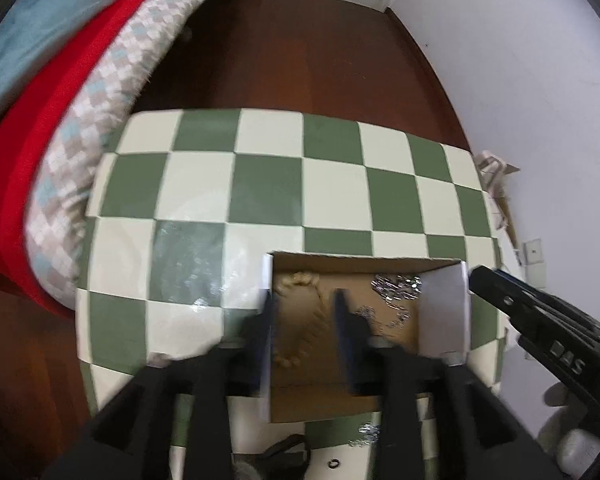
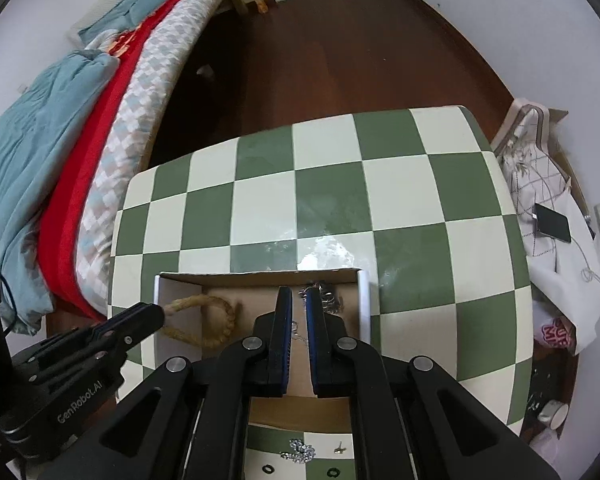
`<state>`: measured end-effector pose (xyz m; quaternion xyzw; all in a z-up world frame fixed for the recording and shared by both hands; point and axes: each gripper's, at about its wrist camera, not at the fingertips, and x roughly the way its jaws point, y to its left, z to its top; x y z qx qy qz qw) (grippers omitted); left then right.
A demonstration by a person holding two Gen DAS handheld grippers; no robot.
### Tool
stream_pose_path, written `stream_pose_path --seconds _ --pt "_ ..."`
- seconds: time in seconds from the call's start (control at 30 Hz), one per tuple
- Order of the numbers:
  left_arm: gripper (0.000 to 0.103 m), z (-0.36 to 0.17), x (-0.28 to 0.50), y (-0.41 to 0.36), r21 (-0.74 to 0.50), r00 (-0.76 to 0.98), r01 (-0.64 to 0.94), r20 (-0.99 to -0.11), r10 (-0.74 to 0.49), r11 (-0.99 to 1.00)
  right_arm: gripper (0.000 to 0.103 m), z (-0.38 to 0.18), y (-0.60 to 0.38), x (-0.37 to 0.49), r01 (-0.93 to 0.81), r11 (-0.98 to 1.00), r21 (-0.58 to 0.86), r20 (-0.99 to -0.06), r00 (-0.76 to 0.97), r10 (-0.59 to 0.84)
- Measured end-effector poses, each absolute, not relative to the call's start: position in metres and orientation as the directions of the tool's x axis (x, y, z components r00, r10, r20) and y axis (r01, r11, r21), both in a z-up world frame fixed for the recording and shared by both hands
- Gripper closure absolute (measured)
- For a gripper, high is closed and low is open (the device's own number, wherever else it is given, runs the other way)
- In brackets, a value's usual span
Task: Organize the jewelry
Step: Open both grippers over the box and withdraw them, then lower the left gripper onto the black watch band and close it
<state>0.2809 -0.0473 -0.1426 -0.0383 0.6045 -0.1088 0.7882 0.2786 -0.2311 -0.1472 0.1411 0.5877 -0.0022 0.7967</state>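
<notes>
A shallow cardboard box (image 1: pixel 364 262) (image 2: pixel 260 278) stands on the green-and-white checked table (image 1: pixel 268 184) (image 2: pixel 340 200). Inside lie a tan braided rope piece (image 1: pixel 300 320) (image 2: pixel 216 320) on the left and silver chains (image 1: pixel 396 286) (image 2: pixel 326 294) at the right. My left gripper (image 1: pixel 304 320) is open, its fingers astride the box's left wall, above the rope piece. My right gripper (image 2: pixel 299 308) hangs over the box's right part with a narrow gap between its fingers; a thin silver chain (image 2: pixel 296 330) shows in the gap. Loose silver chain (image 2: pixel 300 450), a small gold piece (image 2: pixel 340 448) and small dark rings (image 2: pixel 268 469) lie on the table before the box.
A bed with red, blue and checked covers (image 2: pixel 100 128) runs along the left. Dark wood floor (image 2: pixel 320 48) lies beyond the table. A cloth-draped stand with a phone (image 2: pixel 552 224) is at the right, by a white wall (image 1: pixel 520 60).
</notes>
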Motion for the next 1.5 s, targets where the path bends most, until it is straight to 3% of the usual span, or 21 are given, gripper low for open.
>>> stream_pose_path --seconds 0.03,0.07,0.13,0.23,0.27,0.33,0.53,0.93,1.5 --pt "0.031 -0.14 0.28 -0.045 -0.176 0.265 0.123 -0.942 -0.203 0.977 0.075 -0.146 -0.233 0.278 0.17 0.961 0.217 -0.937 0.313 0.156" --pt "0.019 -0.137 0.278 -0.044 -0.152 0.289 0.117 -0.94 -0.18 0.981 0.069 -0.144 -0.234 0.276 0.169 0.963 0.21 -0.937 0.317 0.149" --pt "0.018 -0.131 0.275 -0.04 -0.114 0.323 0.109 -0.935 -0.144 0.987 0.056 -0.139 -0.236 0.271 0.171 0.967 0.188 -0.937 0.328 0.124" --pt "0.0 -0.13 0.269 -0.038 -0.054 0.339 0.105 -0.937 -0.086 0.993 0.045 -0.134 -0.238 0.258 0.178 0.972 0.154 -0.94 0.328 0.089" --pt "0.0 -0.128 0.263 -0.037 -0.03 0.353 0.107 -0.933 -0.067 0.994 0.042 -0.134 -0.238 0.252 0.18 0.974 0.135 -0.942 0.329 0.07" --pt "0.0 -0.128 0.254 -0.037 -0.007 0.376 0.111 -0.926 -0.048 0.994 0.025 -0.136 -0.236 0.242 0.175 0.981 0.087 -0.947 0.32 0.027" --pt "0.0 -0.134 0.222 -0.036 0.04 0.394 0.119 -0.919 -0.01 0.992 0.002 -0.153 -0.23 0.21 0.181 0.983 0.041 -0.96 0.281 -0.012" --pt "0.0 -0.109 0.165 -0.021 0.061 0.468 0.083 -0.883 0.015 0.995 0.0 -0.136 -0.214 0.156 0.169 0.985 -0.023 -0.934 0.347 -0.081" --pt "0.0 -0.035 0.084 -0.008 0.052 0.619 0.095 -0.785 -0.018 0.994 0.0 -0.043 -0.199 0.07 0.175 0.982 -0.071 -0.822 0.547 -0.157"
